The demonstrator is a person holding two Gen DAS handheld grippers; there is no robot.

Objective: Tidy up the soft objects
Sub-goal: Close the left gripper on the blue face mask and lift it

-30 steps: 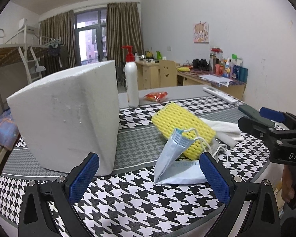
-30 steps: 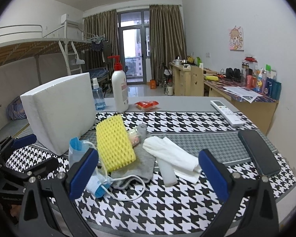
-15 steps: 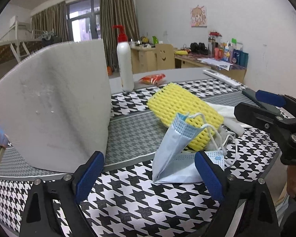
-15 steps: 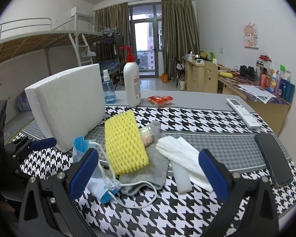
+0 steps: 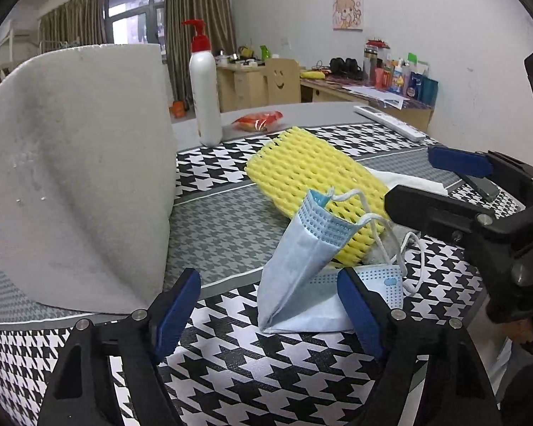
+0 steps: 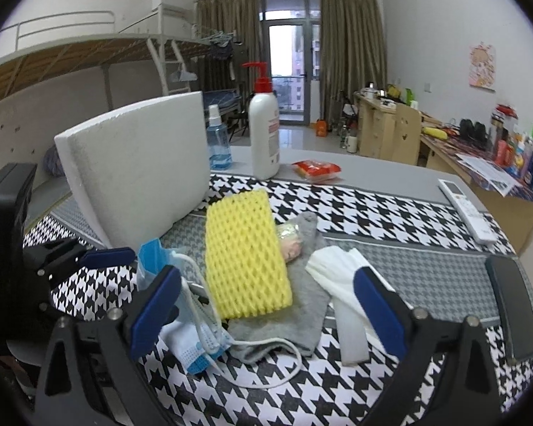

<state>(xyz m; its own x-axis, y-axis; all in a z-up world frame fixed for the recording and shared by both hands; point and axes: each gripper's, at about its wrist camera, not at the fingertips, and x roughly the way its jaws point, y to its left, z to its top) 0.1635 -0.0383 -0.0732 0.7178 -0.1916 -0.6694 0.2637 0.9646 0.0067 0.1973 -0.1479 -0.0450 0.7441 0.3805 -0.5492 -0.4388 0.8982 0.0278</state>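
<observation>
A light blue face mask (image 5: 295, 277) stands folded on the houndstooth table cloth (image 5: 266, 355), leaning on a yellow foam net (image 5: 312, 184). My left gripper (image 5: 266, 301) sits low in front of the mask; its jaws are closing, the mask's near edge lies between the blue pads and neither pad presses on it. My right gripper (image 6: 266, 298) is open, with the yellow foam net (image 6: 245, 255), a grey sock (image 6: 302, 312) and the mask (image 6: 195, 333) just beyond its tips. A white folded cloth (image 6: 341, 269) lies to the right of the sock.
A big white foam block (image 5: 78, 177) stands upright close on the left. Behind it are a white pump bottle (image 5: 204, 99), a blue spray bottle (image 6: 218, 142) and a red packet (image 6: 316, 170). A remote (image 6: 467, 209) and a black phone (image 6: 515, 305) lie at the right edge.
My left gripper has come closer and lower toward the mask and its jaws have narrowed. My right gripper has moved in toward the pile; the objects have not shifted.
</observation>
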